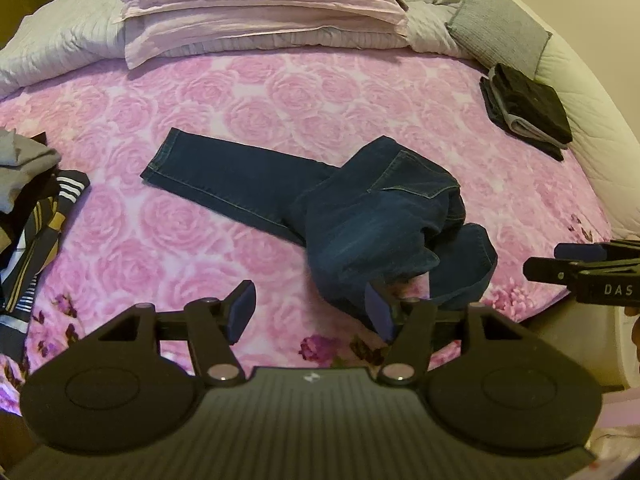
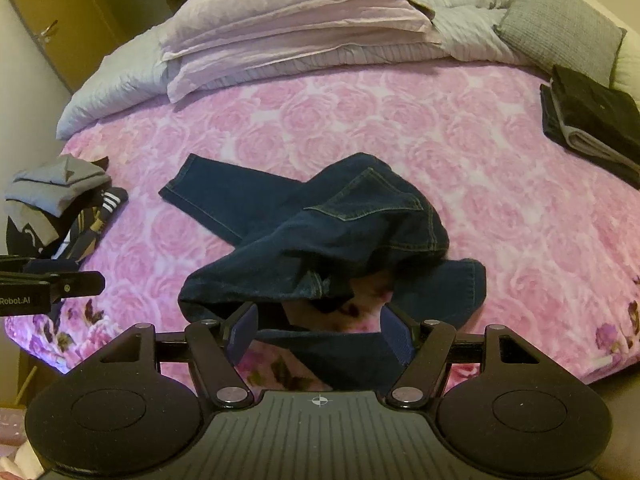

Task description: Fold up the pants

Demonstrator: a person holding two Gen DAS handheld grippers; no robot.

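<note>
Clearly the Jeans Lie Closer to the Right Tongs

Crumpled jeans [image 2: 320, 232] sit on the pink bedspread [image 2: 480, 168] just ahead of both tongs — one leg running away up-left. Right gripper [image 2: 320, 332] stands wide, straddling the near denim edge; left gripper [image 1: 310, 312], also open and holding nothing, has fabric only by its right pad.

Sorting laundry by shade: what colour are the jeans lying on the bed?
The jeans are dark blue with tan stitching, clearest in the right wrist view.
</note>
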